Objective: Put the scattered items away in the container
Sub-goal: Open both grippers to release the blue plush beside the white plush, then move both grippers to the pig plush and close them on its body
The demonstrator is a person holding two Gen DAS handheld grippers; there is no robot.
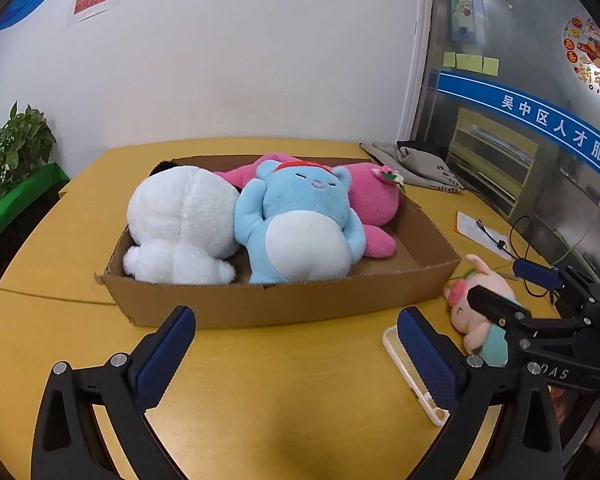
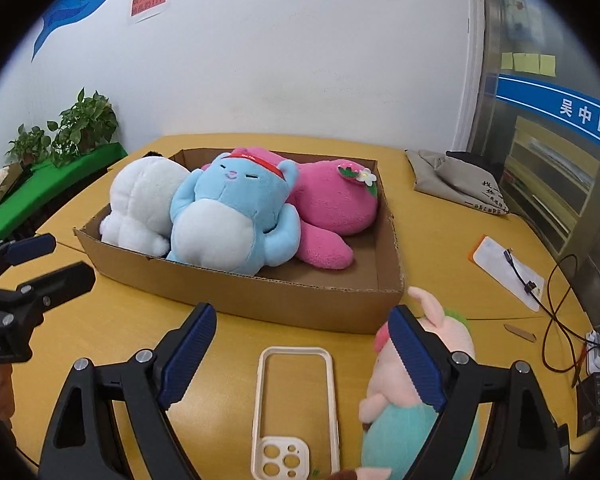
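Now both my tools hang spread and empty, left tool, right tool; three plush toys fill the cardboard box; small pig plush (plus phone case) waits on the table; next, I'd pinch the pig.

A yellow wooden table carries everything. At its centre sits a shallow cardboard box. At the box's five o'clock corner a small pink pig plush in teal clothing lies on the tabletop, just beside the cardboard wall. At six o'clock from the box lies a cream phone case, flat, camera cut-outs nearest. Toward two o'clock rests a grey cloth bag; at three o'clock a white paper with a black cable across it.
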